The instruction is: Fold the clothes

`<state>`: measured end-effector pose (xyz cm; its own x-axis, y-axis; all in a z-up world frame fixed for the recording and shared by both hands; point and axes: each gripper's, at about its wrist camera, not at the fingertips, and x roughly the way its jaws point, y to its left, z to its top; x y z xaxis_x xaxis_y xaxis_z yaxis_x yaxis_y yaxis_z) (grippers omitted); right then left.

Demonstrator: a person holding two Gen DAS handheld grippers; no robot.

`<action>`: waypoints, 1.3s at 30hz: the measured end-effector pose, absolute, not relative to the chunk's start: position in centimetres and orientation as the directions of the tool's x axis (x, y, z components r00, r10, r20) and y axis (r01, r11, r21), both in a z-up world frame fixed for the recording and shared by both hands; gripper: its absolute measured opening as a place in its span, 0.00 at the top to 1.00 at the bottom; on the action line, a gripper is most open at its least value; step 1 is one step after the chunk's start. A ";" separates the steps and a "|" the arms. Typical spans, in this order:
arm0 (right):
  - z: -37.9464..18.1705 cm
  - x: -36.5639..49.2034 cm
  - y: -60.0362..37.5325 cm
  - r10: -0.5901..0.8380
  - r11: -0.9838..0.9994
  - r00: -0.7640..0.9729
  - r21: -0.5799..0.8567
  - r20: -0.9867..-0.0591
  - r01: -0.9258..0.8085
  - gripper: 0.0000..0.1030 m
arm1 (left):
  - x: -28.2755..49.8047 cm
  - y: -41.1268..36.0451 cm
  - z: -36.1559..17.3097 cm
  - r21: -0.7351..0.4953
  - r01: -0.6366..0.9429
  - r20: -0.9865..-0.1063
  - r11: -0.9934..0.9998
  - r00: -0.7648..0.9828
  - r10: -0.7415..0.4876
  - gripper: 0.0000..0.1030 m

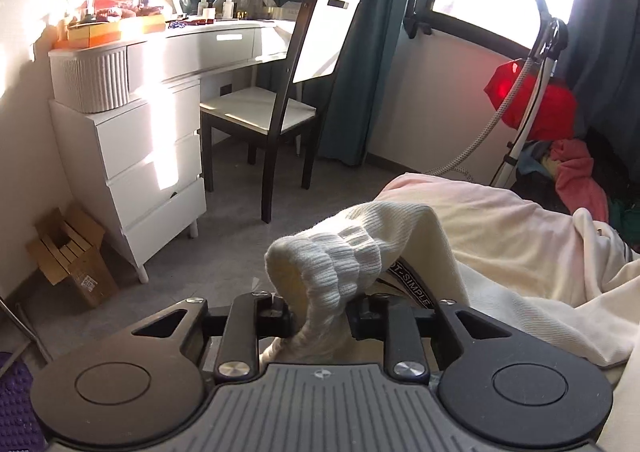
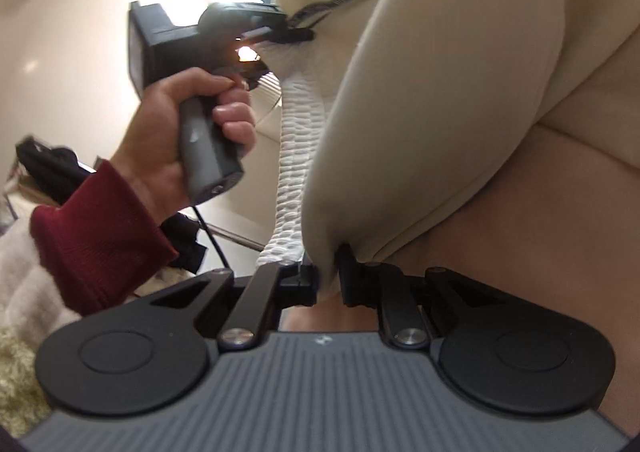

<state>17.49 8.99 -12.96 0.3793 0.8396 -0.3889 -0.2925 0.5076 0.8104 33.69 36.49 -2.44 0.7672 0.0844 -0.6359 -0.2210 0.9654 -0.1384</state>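
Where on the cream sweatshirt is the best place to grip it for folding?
The ribbed hem: thick, bunched and stiff, so it fills the jaws. The left gripper pinches it edge-on from below; the right gripper takes the same hem at the other end.

My left gripper (image 1: 320, 316) is matte black, with two round discs either side of a grey ribbed plate bearing a small round emblem. Black link arms carry silver screw heads. My right gripper (image 2: 328, 282) looks the same: black discs, grey ribbed plate, silver screws. My left hand (image 2: 180, 124) has light bare skin. My sleeve (image 2: 100, 236) is dark red knit with a ribbed cuff.
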 end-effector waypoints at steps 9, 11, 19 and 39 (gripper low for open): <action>-7.0 14.1 3.5 0.743 0.658 0.484 0.635 -0.462 -0.405 0.21 | 26.5 34.9 1.0 -0.152 -0.181 -0.577 0.972 0.814 0.061 0.10; -5.2 12.7 1.5 0.712 0.693 0.530 0.584 -0.461 -0.422 0.21 | 23.8 33.2 2.0 -0.143 -0.161 -0.555 0.976 0.830 0.056 0.09; 0.6 7.3 -8.4 0.522 0.845 0.745 0.367 -0.415 -0.388 0.21 | 12.6 22.7 3.8 -0.148 0.006 -0.453 0.989 0.889 -0.073 0.09; -5.5 10.2 -21.9 0.213 0.943 0.871 0.325 -0.444 -0.065 0.21 | 32.1 4.8 1.1 -0.262 0.126 -0.525 0.957 0.813 -0.250 0.11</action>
